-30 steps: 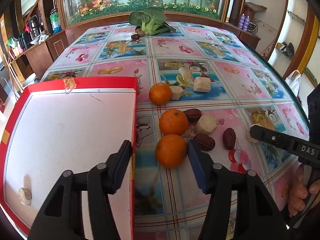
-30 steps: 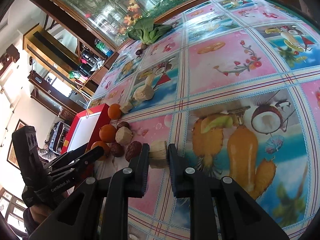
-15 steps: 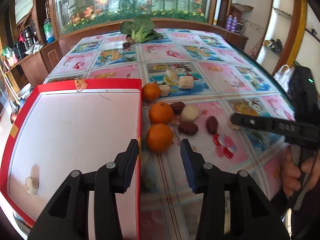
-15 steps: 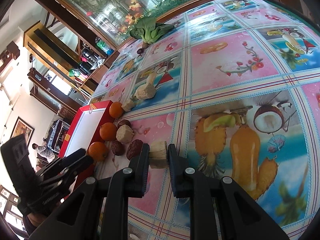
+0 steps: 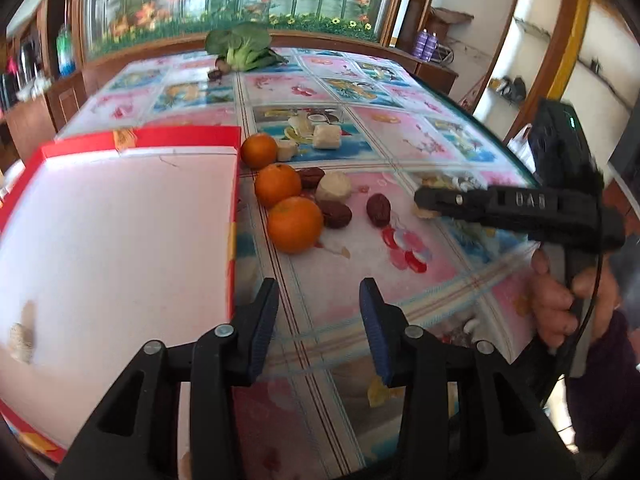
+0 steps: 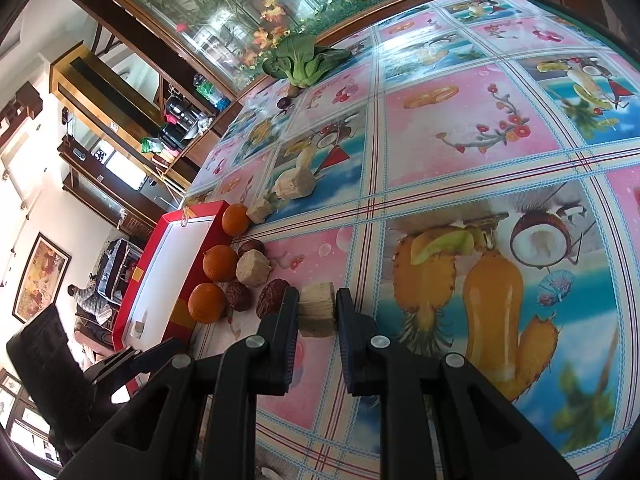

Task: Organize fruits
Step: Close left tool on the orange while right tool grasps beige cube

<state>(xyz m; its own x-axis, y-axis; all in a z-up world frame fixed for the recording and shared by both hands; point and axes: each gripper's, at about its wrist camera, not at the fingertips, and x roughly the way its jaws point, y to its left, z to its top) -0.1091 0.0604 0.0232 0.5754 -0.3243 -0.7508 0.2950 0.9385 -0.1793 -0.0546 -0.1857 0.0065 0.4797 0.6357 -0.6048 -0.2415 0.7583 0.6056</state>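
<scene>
- fruits lie in a cluster on the table [image 6: 460, 168], ahead and to the left of the right gripper [image 6: 318, 312], whose two fingers [image 6: 286, 328] are closed narrowly on a pale fibrous chunk [image 6: 317, 310].
- just left of that held chunk: a dark red date [image 6: 272, 298], a second date [image 6: 239, 295] and the nearest orange [image 6: 207, 303], side by side.
- farther ahead on the left: a second pale chunk [image 6: 252, 267] touching a middle orange [image 6: 219, 263], then a far orange [image 6: 235, 219] beside two more pale pieces [image 6: 294, 184].
- a red box [image 6: 200, 264] with a white floor runs along the left of the oranges; one small pale piece [image 6: 138, 327] rests inside it.
- left gripper [image 5: 318, 320]: fingers spread wide, nothing between them, above bare tablecloth short of the nearest orange [image 5: 295, 224].
- in the left wrist view the red box [image 5: 234, 208] lies to the left of the gripper, the right gripper [image 5: 428, 204] and the person's hand [image 5: 556, 300] to its right.
- leafy greens [image 5: 240, 46] sit at the table's far edge, well apart from both grippers.
</scene>
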